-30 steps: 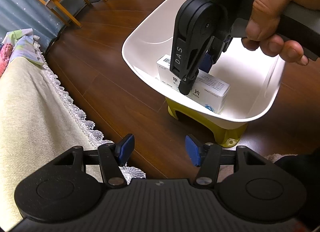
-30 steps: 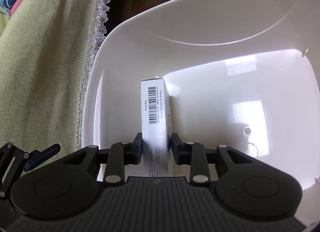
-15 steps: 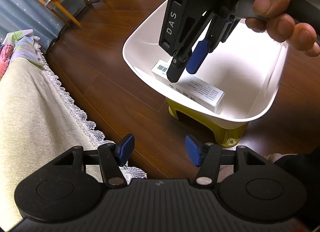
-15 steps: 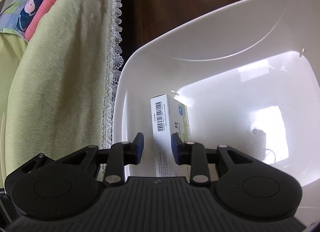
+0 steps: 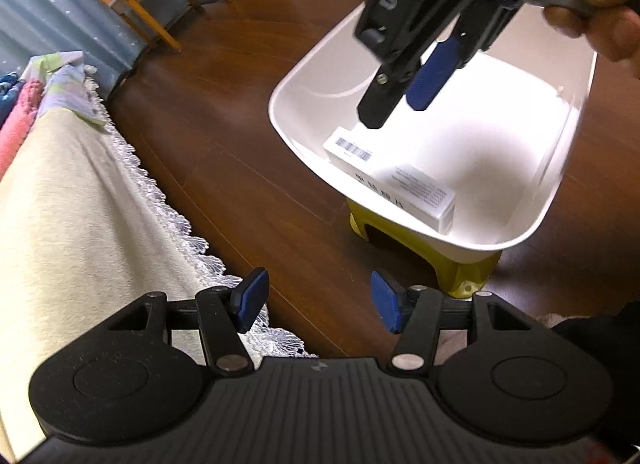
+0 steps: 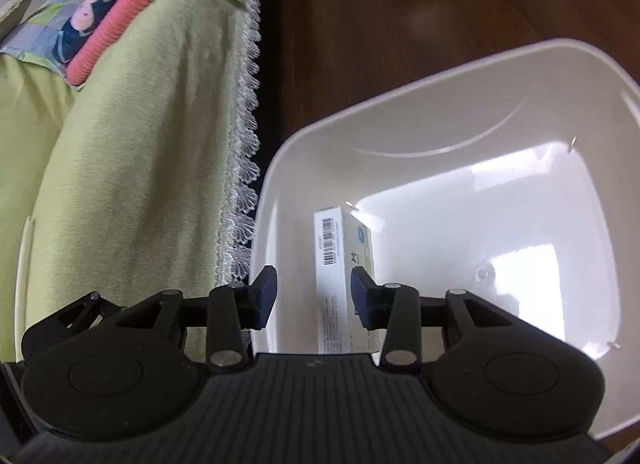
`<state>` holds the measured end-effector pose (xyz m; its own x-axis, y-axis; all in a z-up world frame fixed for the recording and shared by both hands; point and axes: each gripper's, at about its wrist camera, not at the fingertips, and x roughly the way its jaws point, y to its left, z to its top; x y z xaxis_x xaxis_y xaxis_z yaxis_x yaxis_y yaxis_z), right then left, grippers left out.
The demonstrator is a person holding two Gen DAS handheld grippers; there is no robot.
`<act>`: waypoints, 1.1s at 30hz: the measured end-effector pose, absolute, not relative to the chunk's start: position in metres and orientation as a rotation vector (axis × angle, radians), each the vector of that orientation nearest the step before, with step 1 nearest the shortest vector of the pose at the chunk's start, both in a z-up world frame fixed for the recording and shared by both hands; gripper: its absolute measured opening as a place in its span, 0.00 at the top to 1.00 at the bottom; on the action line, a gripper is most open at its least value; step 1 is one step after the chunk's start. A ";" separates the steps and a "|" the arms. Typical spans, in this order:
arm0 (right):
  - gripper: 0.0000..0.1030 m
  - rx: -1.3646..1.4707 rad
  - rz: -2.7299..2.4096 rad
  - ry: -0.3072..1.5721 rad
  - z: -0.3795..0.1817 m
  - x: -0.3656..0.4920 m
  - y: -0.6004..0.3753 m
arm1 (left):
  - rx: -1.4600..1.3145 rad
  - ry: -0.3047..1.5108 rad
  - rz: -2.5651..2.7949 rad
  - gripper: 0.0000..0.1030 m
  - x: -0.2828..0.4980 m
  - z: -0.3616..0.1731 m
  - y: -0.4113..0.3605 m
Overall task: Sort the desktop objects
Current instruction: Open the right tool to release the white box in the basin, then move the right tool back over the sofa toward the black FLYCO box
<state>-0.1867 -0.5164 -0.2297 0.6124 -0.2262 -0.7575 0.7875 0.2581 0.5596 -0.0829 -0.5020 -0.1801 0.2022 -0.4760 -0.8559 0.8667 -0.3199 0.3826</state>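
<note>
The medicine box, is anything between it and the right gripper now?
Nothing visible. The medicine box lies free in the white basin; the right gripper, open, hangs above it with only air between.

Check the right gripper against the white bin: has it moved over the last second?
Yes. The right gripper has let go of the medicine box and risen clear of it, away from the white bin floor. The box lies flat inside.

At the right of my view, a white tub (image 5: 560, 168) on a yellow stool (image 5: 464, 268) holds a white box (image 5: 400, 180).
</note>
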 end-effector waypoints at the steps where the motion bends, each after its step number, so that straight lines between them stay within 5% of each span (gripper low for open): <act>1: 0.62 1.091 -0.743 0.600 -0.222 -0.188 -0.514 | 1.276 0.422 -1.422 0.42 -0.082 -0.176 -0.500; 19: 0.42 0.883 -0.495 0.390 -0.068 -0.135 -0.440 | 1.061 0.341 -1.164 0.42 -0.069 -0.055 -0.403; 33: 0.38 0.764 -0.349 0.440 -0.038 -0.094 -0.359 | 0.833 0.510 -0.794 0.42 -0.018 -0.012 -0.297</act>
